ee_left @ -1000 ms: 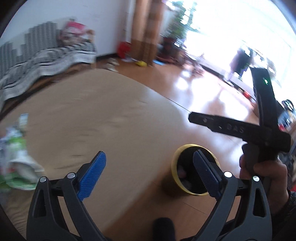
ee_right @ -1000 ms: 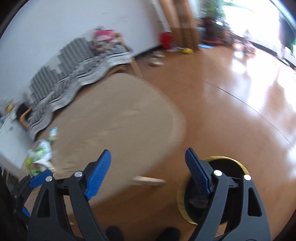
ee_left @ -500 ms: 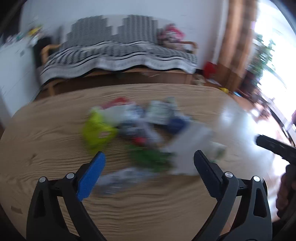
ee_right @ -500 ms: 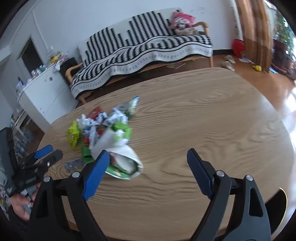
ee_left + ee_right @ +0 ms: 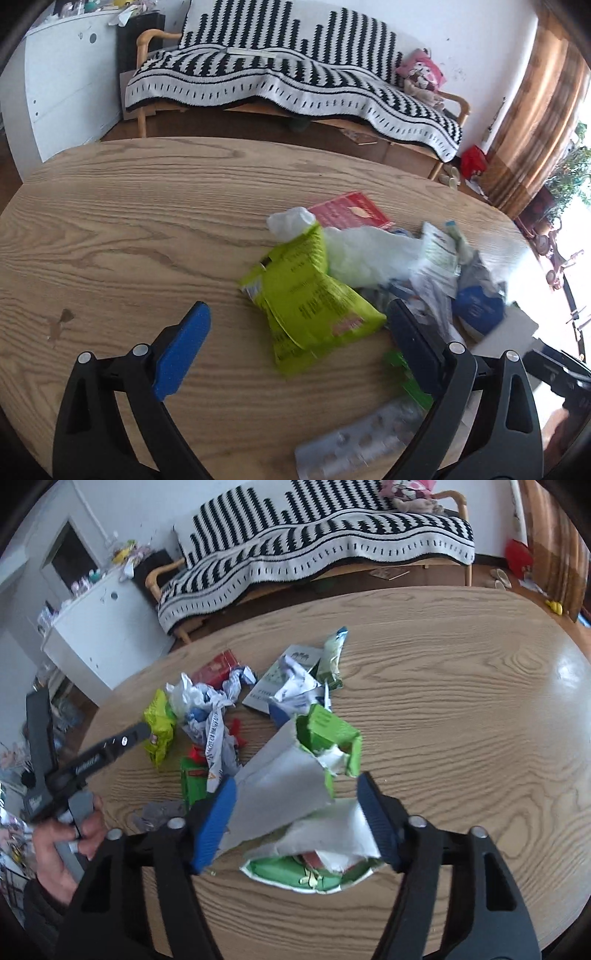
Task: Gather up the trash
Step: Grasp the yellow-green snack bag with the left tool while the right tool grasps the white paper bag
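Observation:
A pile of trash lies on the oval wooden table [image 5: 110, 229]. My left gripper [image 5: 298, 308] is open and hovers low over a lime-green packet [image 5: 306, 306], its pads well clear on both sides. Near it lie a white plastic bag [image 5: 362, 254], a red packet [image 5: 351, 214] and a blister pack [image 5: 354, 443]. My right gripper [image 5: 295, 781] straddles a torn green-and-white carton [image 5: 291, 775]; its jaws are closing, pads at the carton's edges without squeezing it. In the right wrist view the left gripper [image 5: 92, 760] shows at the left, held by a hand [image 5: 66, 834].
Crumpled paper [image 5: 218, 720], a leaflet [image 5: 280, 679] and a green sachet [image 5: 332, 657] lie behind the carton. A sofa with a black-and-white blanket [image 5: 295, 74] stands beyond the table, a white cabinet [image 5: 103, 627] to its left. The table's right half [image 5: 480, 701] is bare wood.
Both views swung from the floor and a yellow-rimmed bin to the table's trash pile. Both grippers came down over the trash, and the right jaws narrowed around the torn carton.

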